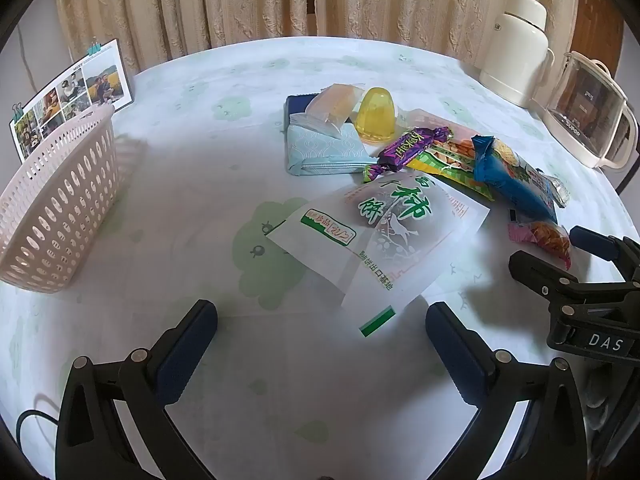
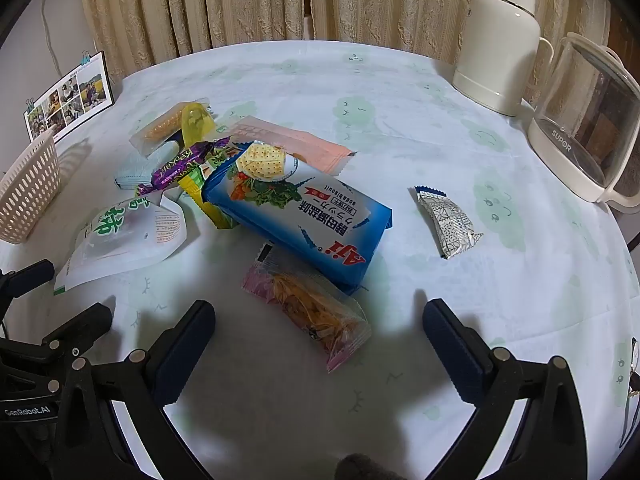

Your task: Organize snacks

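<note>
Basket [image 1: 60, 200] left of snack pile [image 1: 420, 160]; kettle [image 1: 592, 120] right.

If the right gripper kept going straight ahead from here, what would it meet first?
Most likely the small clear packet of orange snack strips, which lies between the open right gripper fingers' line; the blue soda biscuit pack lies behind it.

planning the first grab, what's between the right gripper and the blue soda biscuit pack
In the right wrist view, a small clear packet of orange snack strips lies between the open right gripper and the blue soda biscuit pack, its far end touching or tucked under the pack.
</note>
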`<state>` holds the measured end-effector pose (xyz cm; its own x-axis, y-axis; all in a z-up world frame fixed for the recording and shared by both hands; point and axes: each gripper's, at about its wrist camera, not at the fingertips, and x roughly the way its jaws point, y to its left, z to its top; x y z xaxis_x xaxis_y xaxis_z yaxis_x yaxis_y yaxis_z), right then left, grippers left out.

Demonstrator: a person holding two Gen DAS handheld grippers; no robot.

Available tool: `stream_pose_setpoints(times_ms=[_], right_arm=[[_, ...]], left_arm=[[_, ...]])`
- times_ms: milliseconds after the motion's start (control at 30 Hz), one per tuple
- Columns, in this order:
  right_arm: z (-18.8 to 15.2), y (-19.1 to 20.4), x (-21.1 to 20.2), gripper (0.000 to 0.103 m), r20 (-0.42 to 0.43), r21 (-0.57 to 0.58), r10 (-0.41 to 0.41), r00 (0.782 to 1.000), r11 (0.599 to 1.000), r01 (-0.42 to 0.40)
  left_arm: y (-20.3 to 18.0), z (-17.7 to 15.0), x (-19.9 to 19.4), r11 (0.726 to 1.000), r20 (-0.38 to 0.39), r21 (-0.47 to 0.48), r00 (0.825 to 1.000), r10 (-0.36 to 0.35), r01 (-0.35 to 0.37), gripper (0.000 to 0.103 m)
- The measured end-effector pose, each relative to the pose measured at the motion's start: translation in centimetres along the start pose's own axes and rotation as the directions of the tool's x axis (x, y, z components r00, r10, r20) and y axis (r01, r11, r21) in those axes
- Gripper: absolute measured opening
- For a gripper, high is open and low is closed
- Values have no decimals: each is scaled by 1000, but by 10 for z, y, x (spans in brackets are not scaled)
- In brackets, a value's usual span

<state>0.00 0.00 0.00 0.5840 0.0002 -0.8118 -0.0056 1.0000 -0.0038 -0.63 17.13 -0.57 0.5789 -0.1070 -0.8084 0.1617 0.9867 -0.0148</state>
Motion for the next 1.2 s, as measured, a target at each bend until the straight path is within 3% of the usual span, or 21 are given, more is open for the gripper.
stream_pose_setpoints(times_ms=[1200], right_arm=[[0, 2, 1, 103, -7, -9, 6, 1000, 1000, -6]], left_arm=[[0, 0, 0, 1000, -4, 14, 1000, -6, 6, 103]])
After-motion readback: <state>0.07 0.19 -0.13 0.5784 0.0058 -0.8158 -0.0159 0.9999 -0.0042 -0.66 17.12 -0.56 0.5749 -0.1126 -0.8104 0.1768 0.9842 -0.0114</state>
